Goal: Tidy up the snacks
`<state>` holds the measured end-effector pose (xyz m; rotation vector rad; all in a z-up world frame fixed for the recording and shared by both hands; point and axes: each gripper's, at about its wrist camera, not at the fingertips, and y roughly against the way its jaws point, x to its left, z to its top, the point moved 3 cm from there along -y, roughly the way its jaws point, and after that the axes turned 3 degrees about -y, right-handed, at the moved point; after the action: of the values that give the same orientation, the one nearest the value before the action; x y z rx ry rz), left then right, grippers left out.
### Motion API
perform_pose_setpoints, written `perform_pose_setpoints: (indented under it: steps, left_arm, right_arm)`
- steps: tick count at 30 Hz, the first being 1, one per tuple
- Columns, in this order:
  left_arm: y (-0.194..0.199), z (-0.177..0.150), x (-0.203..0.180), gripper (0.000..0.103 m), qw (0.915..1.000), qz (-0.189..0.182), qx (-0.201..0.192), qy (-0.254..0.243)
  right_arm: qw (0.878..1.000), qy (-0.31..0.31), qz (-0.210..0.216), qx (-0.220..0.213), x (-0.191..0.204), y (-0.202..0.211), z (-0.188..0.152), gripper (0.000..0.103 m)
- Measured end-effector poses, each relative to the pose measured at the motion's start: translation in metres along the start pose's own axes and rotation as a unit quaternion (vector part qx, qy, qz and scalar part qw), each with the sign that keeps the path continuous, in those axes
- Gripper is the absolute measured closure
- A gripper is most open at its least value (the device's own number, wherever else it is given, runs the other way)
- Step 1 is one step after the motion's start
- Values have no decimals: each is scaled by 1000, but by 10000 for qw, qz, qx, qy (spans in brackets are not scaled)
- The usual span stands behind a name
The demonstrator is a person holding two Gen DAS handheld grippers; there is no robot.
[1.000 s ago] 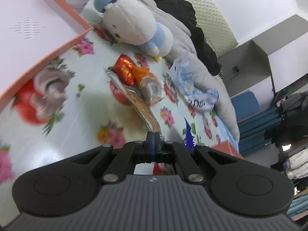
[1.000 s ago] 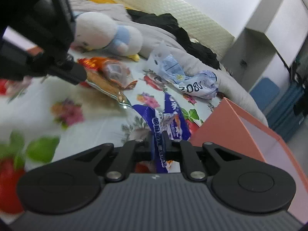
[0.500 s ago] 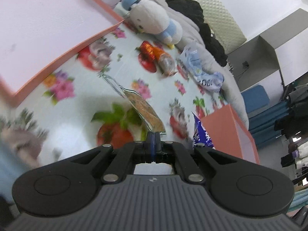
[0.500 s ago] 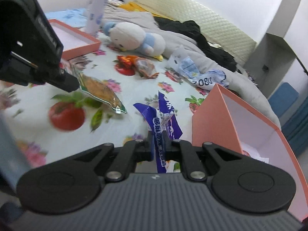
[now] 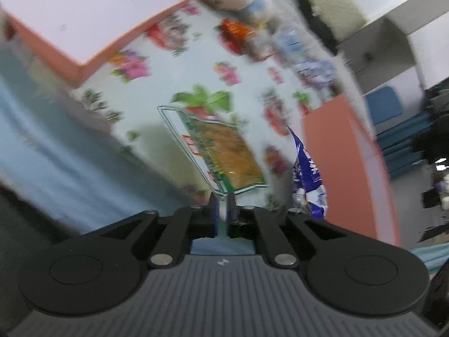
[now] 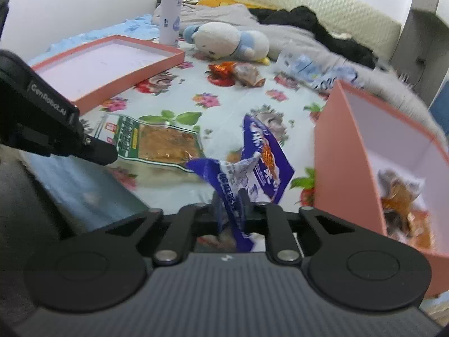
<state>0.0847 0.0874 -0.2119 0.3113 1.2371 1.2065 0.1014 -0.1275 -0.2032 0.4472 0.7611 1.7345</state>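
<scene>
At nine o'clock in the right wrist view the left gripper (image 6: 110, 154) reaches in, black and boxy, its tip at the near end of a flat clear-and-green packet of orange-brown snack (image 6: 157, 143) lying over the flowered bedsheet (image 6: 241, 104). In its own blurred view the left gripper (image 5: 221, 205) has the packet's (image 5: 224, 151) clear corner between its fingers, a gap visible on either side — the jaws are opening and the pads do not press on it.

At eleven o'clock sits a shallow salmon-pink cardboard lid with a pale lining (image 6: 112, 59), a white spray can (image 6: 169, 16) standing behind it. Toward twelve lie a white-and-blue plush toy (image 6: 227, 40) and a red-foil and clear wrapped snack (image 6: 235, 74).

At six o'clock the right gripper (image 6: 230, 205) has a crumpled purple-and-white snack bag (image 6: 252, 165) between its fingers; its jaws are opening too, and whether the pads yet clear the bag I cannot tell. The bag rises from the jaws just left of a deep salmon-pink cardboard box (image 6: 345, 151) at three o'clock — orange-brown packets (image 6: 401, 196) lie inside it.
</scene>
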Motion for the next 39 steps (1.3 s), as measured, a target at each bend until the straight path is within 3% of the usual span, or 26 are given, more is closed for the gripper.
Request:
perform_pose_setpoints:
  steps: [1,3,4,6,8,11,15,20,25,27,32,37,39]
  left_arm:
    - [3,1,4,81,9998,164,97,67]
    - [10,5,6,51,9998,152,97,12]
    - [14,8,6,47,9997,193,85,-92]
    - [21,15,0,37,9983,368,50,-445]
    - [26,22,-6,31,9962,364,-33,-786]
    - [25,32,-19,22,9906,362,-115,-1317]
    - [9,44,-39,18,9754,179,-10,-2197]
    - [-33,64,-54,13,9478,-126,449,-3155]
    - [-65,68,-57,13,9253,-76,649,-3736]
    - [-74,68,-54,12,9213,-232,732,-3812]
    - [-90,63,-46,12,9205,-423,859,-3789]
    - [-98,61,-46,12,9071,-101,816,-4128]
    - [-102,59,-45,11,9054,-12,842,-4160]
  right_arm:
    - [9998,-142,100,94,-1,-1,-3,77]
    - [9981,-463,283,292,-5,-2,-8,63]
    - [9972,-583,344,316,-6,-3,-9,59]
    - [9954,-795,440,288,-7,0,-10,36]
    - [9935,-953,582,219,-8,2,-10,20]
    - [9900,-1208,731,82,-9,3,-5,20]
    - [9874,-1538,338,-131,-16,-8,3,20]
    - [9838,-1788,-103,18,-31,-38,6,20]
    - [9829,-1822,-219,148,-38,-56,4,20]
    - [9836,-1782,-163,217,-38,-60,0,21]
    - [9842,-1764,-47,139,-37,-63,-8,19]
    - [9833,-1781,180,329,-41,-63,-11,21]
    - [9829,-1799,181,353,-40,-66,-13,20]
